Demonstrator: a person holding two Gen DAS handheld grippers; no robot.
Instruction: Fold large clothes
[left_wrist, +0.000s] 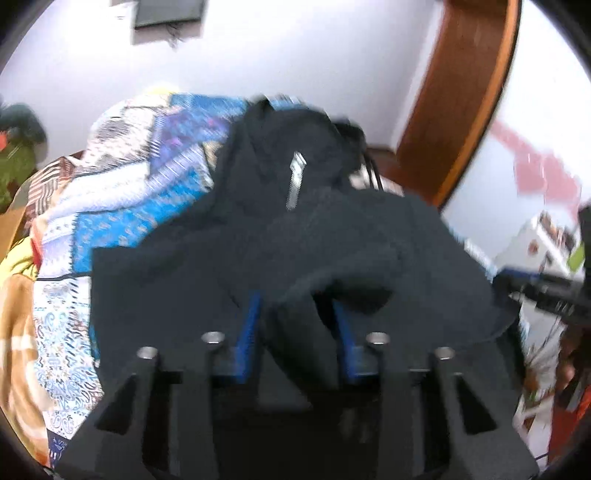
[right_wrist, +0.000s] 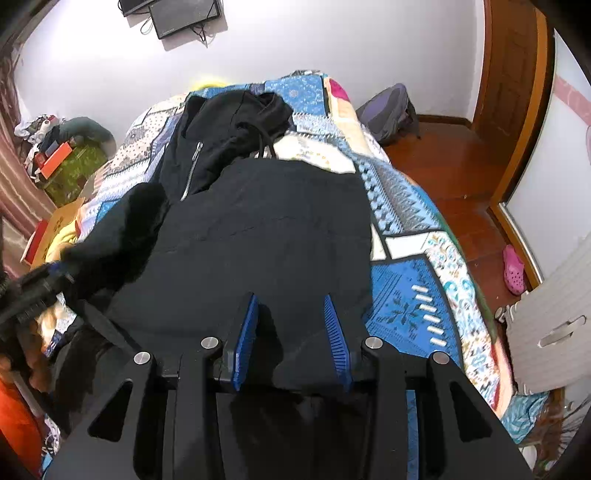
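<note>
Bed with a blue, white and cream patchwork-print quilt (right_wrist: 410, 302): it is serving as the folding surface and is bearing the garment along its length. Large black zip-front hooded fleece jacket (right_wrist: 258, 229): it is lying lengthwise on the quilt, hood and silver zipper (right_wrist: 192, 170) toward the far end, hem toward the cameras; the lower body is being raised off the quilt at two points, apparently so the hem can be carried up over the chest for a crosswise fold, a judgement from the lifted, draped cloth. Right gripper, black frame with blue ribbed pads (right_wrist: 291, 332): it is showing its pads parted at a moderate width with a thick bunch of the jacket's hem filling the gap, so it is judged to be clenching that fabric. Left gripper, same build (left_wrist: 295, 328): it is sitting likewise part-spread with a fold of the jacket's edge lying between its pads, judged to be pinched there; motion blur is softening this view, and the fleece is hanging over the far pad. Pink clog (right_wrist: 513, 269): it is lying on the wooden floor, well apart from the work.
</note>
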